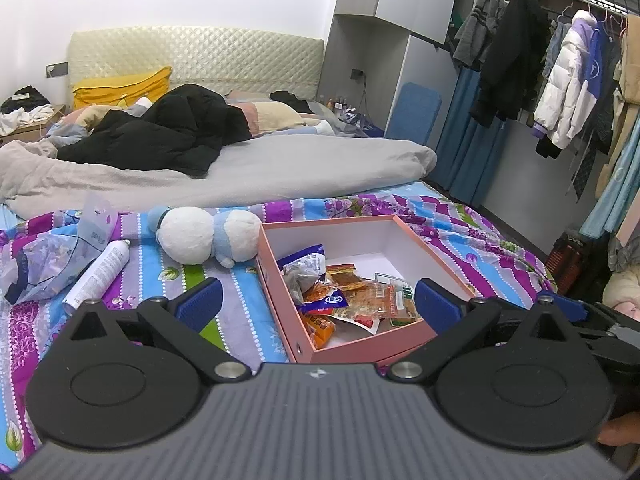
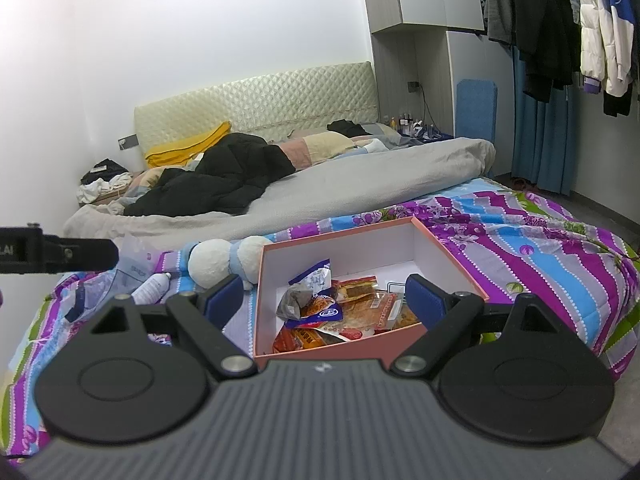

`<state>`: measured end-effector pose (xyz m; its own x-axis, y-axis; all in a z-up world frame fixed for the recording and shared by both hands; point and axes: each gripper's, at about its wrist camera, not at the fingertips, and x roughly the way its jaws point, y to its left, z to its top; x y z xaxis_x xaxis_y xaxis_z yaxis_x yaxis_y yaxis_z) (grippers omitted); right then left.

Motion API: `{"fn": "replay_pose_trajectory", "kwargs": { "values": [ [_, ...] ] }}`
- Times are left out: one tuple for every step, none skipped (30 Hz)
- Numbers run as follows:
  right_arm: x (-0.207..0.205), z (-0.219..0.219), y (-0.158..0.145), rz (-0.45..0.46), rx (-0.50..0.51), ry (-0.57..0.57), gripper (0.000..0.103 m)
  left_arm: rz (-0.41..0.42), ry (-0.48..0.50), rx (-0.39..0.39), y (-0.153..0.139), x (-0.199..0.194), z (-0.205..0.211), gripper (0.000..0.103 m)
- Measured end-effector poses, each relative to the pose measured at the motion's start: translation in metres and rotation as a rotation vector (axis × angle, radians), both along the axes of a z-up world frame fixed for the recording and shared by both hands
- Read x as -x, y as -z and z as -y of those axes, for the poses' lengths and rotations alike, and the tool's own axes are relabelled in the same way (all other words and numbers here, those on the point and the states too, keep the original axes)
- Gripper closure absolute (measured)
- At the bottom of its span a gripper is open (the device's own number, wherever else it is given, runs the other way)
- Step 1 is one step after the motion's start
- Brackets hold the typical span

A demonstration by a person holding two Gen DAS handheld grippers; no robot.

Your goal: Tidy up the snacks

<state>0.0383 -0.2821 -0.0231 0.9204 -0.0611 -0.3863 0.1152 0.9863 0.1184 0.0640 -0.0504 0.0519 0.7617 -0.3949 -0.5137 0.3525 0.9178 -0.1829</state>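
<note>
A pink cardboard box [image 1: 276, 280] with a white inside lies on the striped bedspread. It also shows in the right wrist view [image 2: 452, 256]. Several snack packets [image 1: 352, 296] in orange, red and blue wrappers are heaped in its near corner, seen too in the right wrist view [image 2: 340, 314]. My left gripper [image 1: 320, 306] is open and empty, held above the box's near edge. My right gripper [image 2: 324, 300] is open and empty, also above the box's near edge. The left gripper's body shows at the left edge of the right wrist view [image 2: 56, 255].
A white and blue plush toy [image 1: 206, 238] lies against the box's left side. A white spray can [image 1: 98, 270] and a crumpled clear plastic bag [image 1: 48, 256] lie further left. A grey duvet [image 1: 248, 172] and black jacket [image 1: 168, 132] cover the bed behind. Clothes hang at right [image 1: 560, 76].
</note>
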Motion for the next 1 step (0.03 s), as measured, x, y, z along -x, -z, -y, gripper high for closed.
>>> {"fn": "replay_pose_trajectory", "kwargs": {
  "values": [
    [-0.0001, -0.0001, 0.0000, -0.001, 0.000, 0.001, 0.014, -0.002, 0.000, 0.001, 0.0005, -0.0005, -0.0005, 0.000]
  ]
}}
